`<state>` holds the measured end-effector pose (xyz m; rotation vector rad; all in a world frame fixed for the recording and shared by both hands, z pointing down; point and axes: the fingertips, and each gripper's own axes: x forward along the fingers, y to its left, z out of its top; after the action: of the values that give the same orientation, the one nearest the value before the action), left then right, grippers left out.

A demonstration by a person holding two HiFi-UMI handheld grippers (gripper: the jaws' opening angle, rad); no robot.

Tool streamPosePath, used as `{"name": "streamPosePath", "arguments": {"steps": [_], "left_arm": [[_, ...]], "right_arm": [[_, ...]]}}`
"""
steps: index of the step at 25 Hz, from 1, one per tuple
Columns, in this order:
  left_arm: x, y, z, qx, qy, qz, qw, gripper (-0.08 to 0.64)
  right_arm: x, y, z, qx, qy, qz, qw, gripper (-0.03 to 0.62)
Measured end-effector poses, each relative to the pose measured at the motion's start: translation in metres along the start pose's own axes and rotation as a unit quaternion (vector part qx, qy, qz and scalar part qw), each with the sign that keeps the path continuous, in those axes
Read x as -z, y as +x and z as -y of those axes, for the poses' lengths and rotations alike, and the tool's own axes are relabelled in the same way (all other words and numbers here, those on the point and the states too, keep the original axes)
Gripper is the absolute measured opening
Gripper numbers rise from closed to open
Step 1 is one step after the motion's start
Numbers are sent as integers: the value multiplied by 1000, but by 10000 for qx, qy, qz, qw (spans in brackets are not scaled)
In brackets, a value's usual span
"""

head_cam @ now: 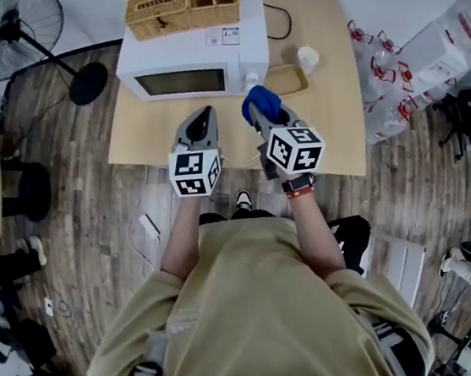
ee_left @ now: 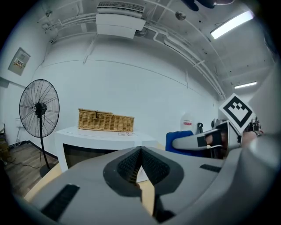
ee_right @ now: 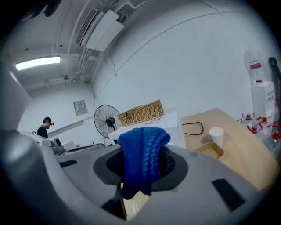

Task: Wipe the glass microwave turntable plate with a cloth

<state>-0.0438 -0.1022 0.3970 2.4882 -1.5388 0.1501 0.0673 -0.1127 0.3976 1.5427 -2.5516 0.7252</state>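
Cloth (ee_right: 142, 154), blue and knitted, hangs pinched between the jaws of the right claw (head_cam: 259, 114), which is clenched on it at the centre of the head view, just below the right front corner of the white microwave (head_cam: 194, 56). Just left of it the left claw (ee_left: 140, 151) is clenched with nothing between its jaws, both held above the near part of the tabletop (head_cam: 330, 129). Farther out, a wicker basket (head_cam: 182, 9) lies on the microwave, a tan tray (head_cam: 286, 79) and white cup (head_cam: 308, 58) sit to its right, and a fan (head_cam: 8, 36) stands at upper left.
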Motion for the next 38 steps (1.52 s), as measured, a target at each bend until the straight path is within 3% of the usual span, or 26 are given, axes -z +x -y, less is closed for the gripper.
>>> {"name": "streamPosePath", "arguments": {"steps": [11, 24, 38], "left_arm": [[43, 28, -12, -340, -102, -412, 9985, 18], [80, 65, -41, -98, -204, -769, 9968, 18], [103, 101, -72, 249, -329, -1204, 9919, 18]], "right_arm": [[58, 52, 30, -447, 396, -898, 9942, 129], [133, 114, 47, -468, 734, -1981, 9763, 138], [173, 169, 51, -470, 997, -2444, 9634, 144]]}}
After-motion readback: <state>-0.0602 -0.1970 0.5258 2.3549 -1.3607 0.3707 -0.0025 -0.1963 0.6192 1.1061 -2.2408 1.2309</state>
